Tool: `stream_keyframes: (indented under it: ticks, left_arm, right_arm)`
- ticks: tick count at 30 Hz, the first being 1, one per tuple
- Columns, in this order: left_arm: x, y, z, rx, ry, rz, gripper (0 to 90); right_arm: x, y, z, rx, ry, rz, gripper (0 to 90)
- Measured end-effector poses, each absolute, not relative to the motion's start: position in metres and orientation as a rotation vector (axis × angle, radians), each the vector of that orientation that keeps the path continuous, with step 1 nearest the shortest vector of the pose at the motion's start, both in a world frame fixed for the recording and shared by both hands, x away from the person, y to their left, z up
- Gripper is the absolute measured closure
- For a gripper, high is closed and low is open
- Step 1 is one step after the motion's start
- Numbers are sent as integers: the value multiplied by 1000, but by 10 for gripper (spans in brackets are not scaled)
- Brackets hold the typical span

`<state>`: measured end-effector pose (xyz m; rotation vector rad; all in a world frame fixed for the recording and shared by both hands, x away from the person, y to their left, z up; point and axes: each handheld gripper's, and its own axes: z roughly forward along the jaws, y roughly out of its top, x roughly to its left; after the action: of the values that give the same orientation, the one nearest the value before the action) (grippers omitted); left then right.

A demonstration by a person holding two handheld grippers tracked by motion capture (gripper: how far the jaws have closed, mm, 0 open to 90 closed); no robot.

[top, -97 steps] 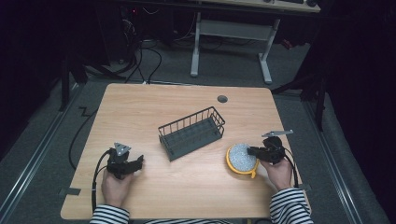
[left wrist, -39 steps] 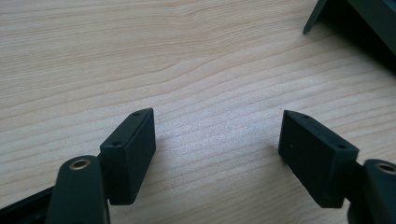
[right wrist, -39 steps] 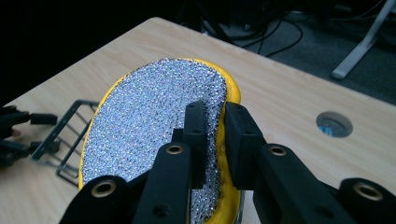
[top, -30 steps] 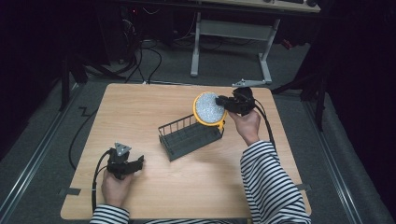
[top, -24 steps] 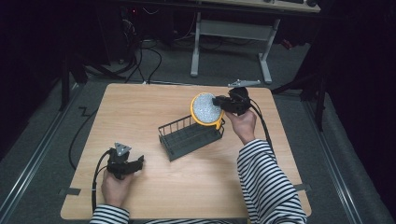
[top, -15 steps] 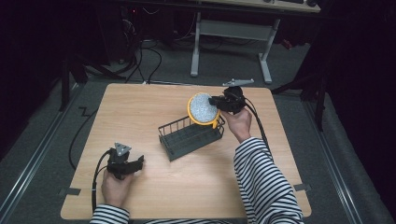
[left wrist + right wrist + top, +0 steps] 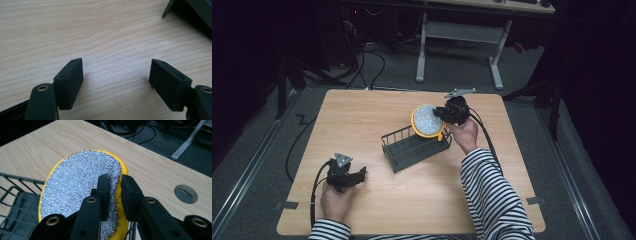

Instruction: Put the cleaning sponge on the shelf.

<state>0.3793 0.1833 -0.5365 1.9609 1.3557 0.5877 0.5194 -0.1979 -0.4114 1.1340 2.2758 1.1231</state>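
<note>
- The yellow-backed silver scrubbing pad (image 7: 427, 120) stood on edge above the far right corner of the dark wire basket (image 7: 414, 147), its glittering face turned toward the person's left.
- The right tool (image 7: 115, 185) was clamped on the pad's rim, jaws nearly together.
- The left tool (image 7: 116, 77) rested wide open and empty on the desk (image 7: 362, 115), well apart from the basket.

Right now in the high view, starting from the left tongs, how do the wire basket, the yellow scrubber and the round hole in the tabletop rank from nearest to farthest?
From the left tongs, at the table's near left:
1. Wire basket, mid-table.
2. Yellow scrubber, held up at the basket's far right end.
3. Round hole, toward the far right edge, behind the right tongs.
</note>
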Motion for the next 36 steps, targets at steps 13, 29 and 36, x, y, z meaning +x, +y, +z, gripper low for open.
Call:
stream_keyframes:
  ticks: [13, 29, 36]
  left_arm:
    - [379, 183, -537, 1961, 1353, 586, 280]
    - [379, 183, -537, 1961, 1353, 587, 281]
    - [379, 183, -537, 1961, 1353, 586, 281]
  right_arm:
    - [516, -199, -421, 1092, 2312, 1039, 794]
    - [509, -200, -428, 1080, 2406, 966, 867]
    - [508, -204, -430, 1092, 2416, 958, 852]
